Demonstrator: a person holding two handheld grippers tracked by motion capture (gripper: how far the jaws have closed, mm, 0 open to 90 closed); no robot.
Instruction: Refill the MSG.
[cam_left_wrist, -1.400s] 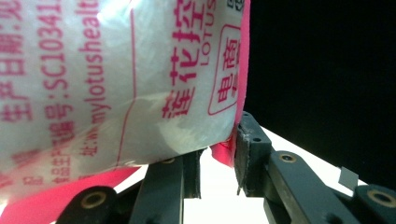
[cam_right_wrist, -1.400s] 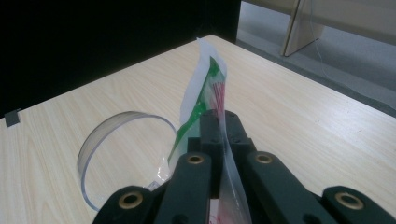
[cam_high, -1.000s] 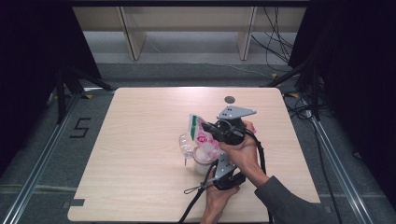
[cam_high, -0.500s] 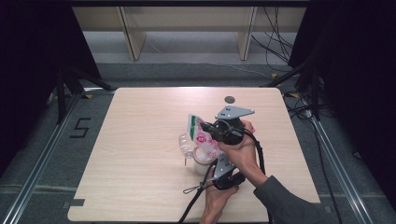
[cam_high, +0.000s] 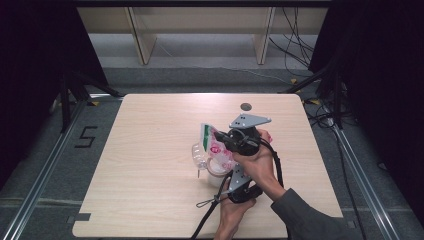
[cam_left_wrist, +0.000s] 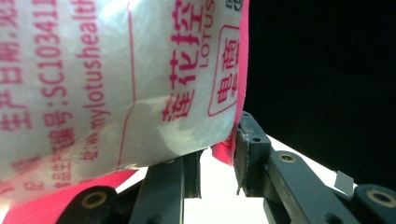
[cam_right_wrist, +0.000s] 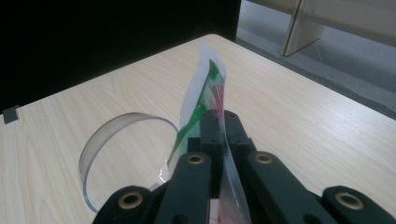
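On the table (cam_high: 150, 150): 1 printed plastic bag (cam_high: 216, 145), 1 clear plastic cup (cam_high: 200, 156), 2 grippers.

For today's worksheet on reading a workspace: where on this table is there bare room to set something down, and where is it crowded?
Free: the table's whole left half, from its left edge to the clear container, and the far strip around the dark round spot. Crowded: right of centre, where both grippers, left and right, hold the printed packet over the container, cables trailing to the near edge.

Bench (cam_high: 150, 165) evenly lit from above, dark surroundings, packet (cam_left_wrist: 116, 79) overexposed and blurred up close, soft shadows
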